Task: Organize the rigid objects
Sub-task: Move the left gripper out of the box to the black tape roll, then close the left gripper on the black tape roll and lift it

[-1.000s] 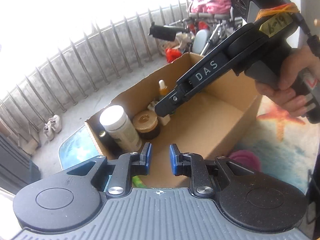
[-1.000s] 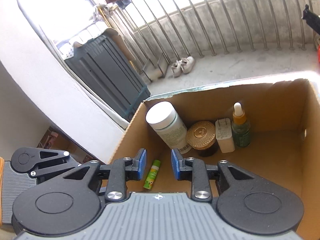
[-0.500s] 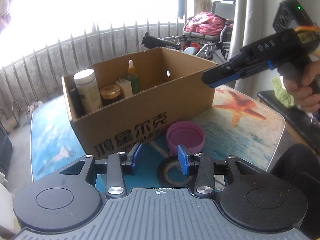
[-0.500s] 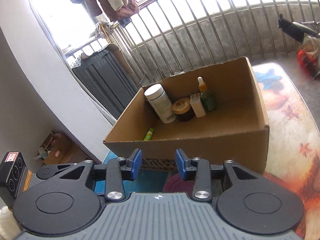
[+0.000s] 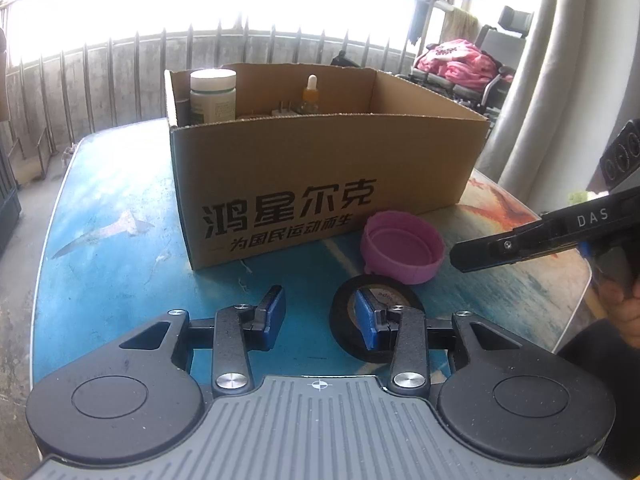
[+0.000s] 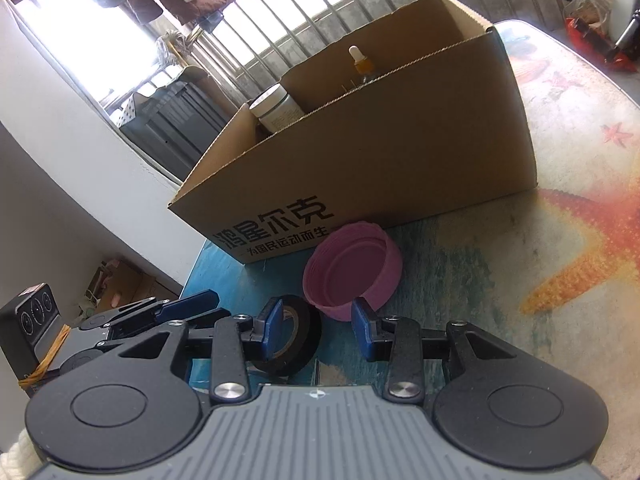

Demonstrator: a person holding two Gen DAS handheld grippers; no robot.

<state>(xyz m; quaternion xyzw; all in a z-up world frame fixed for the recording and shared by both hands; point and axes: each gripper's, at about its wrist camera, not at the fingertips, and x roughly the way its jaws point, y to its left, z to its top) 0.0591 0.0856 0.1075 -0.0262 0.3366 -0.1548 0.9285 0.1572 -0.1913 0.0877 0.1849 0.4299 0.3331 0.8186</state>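
Observation:
A printed cardboard box (image 5: 320, 184) stands on the sea-print table, also in the right wrist view (image 6: 380, 152). Inside it are a white bottle (image 5: 212, 96) and a dropper bottle (image 5: 310, 94). In front of the box lie a pink lid (image 5: 402, 252), open side up, and a black tape roll (image 5: 344, 320). My left gripper (image 5: 320, 314) hovers open just before the roll, nothing between its pads. My right gripper (image 6: 316, 322) is open too, low over the tape roll (image 6: 298, 338) and pink lid (image 6: 352, 272). It also enters the left wrist view (image 5: 466, 258) from the right.
The table's rounded edge (image 5: 48, 240) drops off to the left, toward a concrete floor and a metal railing (image 5: 100, 80). A curtain (image 5: 560, 80) and a wheelchair with pink cloth (image 5: 460, 68) stand behind right. A dark cabinet (image 6: 176, 120) stands by the wall.
Both grippers have drawn back from over the box and sunk to table level in front of it. Their jaws have widened. The lid and tape roll have come into view.

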